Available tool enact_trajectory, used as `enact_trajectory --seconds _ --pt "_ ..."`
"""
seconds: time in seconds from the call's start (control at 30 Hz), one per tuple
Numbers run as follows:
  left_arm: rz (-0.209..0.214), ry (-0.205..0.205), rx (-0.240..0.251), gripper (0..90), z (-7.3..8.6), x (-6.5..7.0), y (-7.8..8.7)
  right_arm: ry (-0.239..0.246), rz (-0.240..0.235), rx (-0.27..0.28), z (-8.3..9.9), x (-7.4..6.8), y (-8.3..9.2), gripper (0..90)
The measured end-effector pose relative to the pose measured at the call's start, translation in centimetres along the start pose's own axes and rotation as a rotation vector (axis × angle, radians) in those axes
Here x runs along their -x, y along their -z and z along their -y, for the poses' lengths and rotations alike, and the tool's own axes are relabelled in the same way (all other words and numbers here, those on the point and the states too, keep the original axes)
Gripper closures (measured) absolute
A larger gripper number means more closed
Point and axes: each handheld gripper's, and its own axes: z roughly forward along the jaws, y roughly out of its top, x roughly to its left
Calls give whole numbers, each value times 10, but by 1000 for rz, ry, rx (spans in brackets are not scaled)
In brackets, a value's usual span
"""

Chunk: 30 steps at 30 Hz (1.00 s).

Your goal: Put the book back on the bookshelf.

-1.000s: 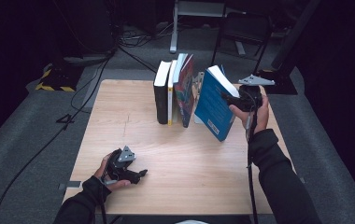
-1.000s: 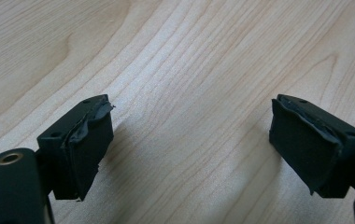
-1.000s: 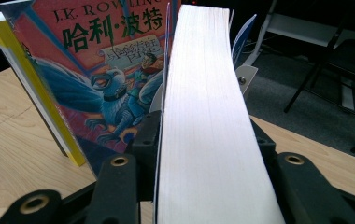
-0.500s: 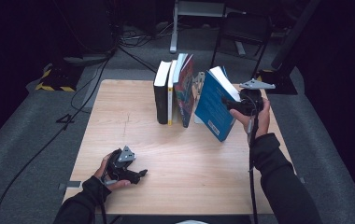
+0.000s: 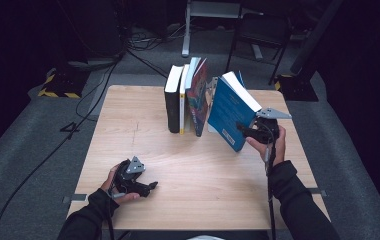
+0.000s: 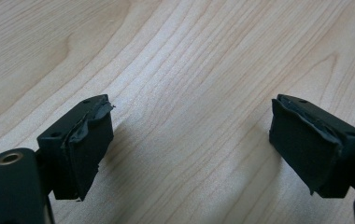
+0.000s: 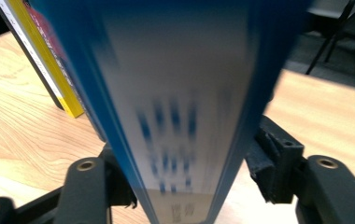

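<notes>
Right tongs [image 5: 244, 130], at right of centre in the high view, grasp the blue book [image 5: 228, 114] by its lower edge; their jaws have just been closing a little, with the book between them. In the right gripper view we see the book's spine [image 7: 180, 116] rising between the jaws, blurred. The book tilts, its top leaning toward the upper right of the frame, its bottom corner near the surface [image 5: 143, 125]. Just left of it stands a row of upright books [image 5: 185, 97], the black one [image 5: 172, 102] outermost. Left tongs [image 5: 148, 187], lower left, released, jaws wide over bare wood, nothing between them.
</notes>
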Motion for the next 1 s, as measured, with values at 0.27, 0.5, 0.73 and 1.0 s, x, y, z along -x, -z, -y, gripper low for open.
enact_trajectory --seconds 0.27,0.5,0.73,1.0 --pt "-1 1 0 137 0 0 0 -26 15 1 16 -7 -21 586" --pt "-1 2 1 137 0 0 0 -41 72 44 16 -14 -28 604" --pt "0 0 0 137 0 0 0 -46 100 59 12 -20 -39 605" --pt "1 -2 1 141 0 0 0 -63 158 79 12 -26 -43 609"
